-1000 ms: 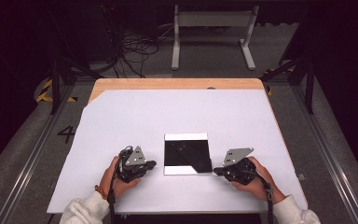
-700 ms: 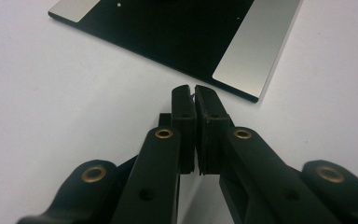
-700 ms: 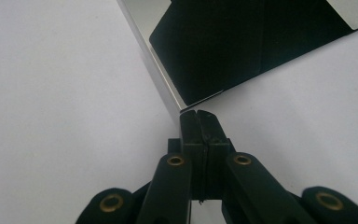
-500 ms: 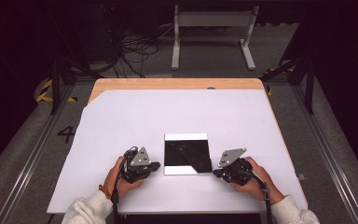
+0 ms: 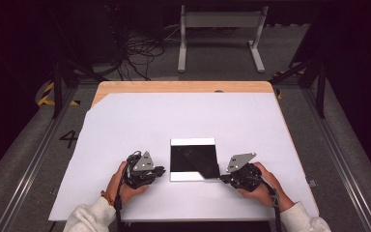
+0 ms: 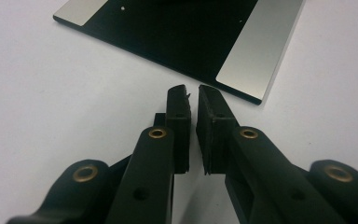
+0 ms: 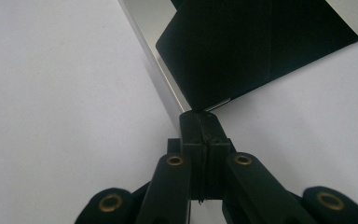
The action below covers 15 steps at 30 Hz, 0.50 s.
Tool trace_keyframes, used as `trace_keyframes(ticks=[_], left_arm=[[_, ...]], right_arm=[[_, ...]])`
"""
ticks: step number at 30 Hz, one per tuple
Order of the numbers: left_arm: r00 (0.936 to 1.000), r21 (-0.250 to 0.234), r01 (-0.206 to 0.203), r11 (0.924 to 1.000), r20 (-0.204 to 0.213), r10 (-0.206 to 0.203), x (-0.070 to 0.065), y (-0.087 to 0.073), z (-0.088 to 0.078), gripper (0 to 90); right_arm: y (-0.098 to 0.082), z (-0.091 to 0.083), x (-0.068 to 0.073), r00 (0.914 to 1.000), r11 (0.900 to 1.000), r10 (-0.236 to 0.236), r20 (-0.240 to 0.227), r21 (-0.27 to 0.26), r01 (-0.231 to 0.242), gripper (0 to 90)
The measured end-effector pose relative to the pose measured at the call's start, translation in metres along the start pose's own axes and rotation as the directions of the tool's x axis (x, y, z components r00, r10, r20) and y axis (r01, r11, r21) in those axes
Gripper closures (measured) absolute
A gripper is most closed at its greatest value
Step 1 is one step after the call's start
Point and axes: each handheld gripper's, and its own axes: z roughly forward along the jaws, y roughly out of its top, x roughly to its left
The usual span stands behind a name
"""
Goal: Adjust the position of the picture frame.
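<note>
Paper, black and thin (image 7: 233,51), is lying on a shiny square plate (image 5: 193,144), its corner pinched by the right gripper (image 7: 204,122), while the left gripper (image 6: 192,100) has just been opening a crack, holding nothing.

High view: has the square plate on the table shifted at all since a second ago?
No. The square plate lies at the same spot on the white mat, with its edges just as far from the mat's near edge as before.

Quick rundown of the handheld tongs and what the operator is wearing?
Both tongs, left and right, are black, each topped with a grey three-cornered plate and trailing a black cable. The jaws are black with brass-coloured rivets. The person wears light, off-white sleeves and a band at the left wrist.
</note>
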Motion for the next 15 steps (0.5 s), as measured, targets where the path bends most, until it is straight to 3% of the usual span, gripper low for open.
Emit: trace_keyframes(ticks=[15], left_arm=[[1.0, 0.004, 0.001, 1.0, -0.005, -0.001, 0.0015, -0.0007, -0.0015, 80.6]], right_arm=[[0.0003, -0.0044, -0.0003, 1.0, 0.999, 0.004, 0.001, -0.041, -0.004, 90.0]])
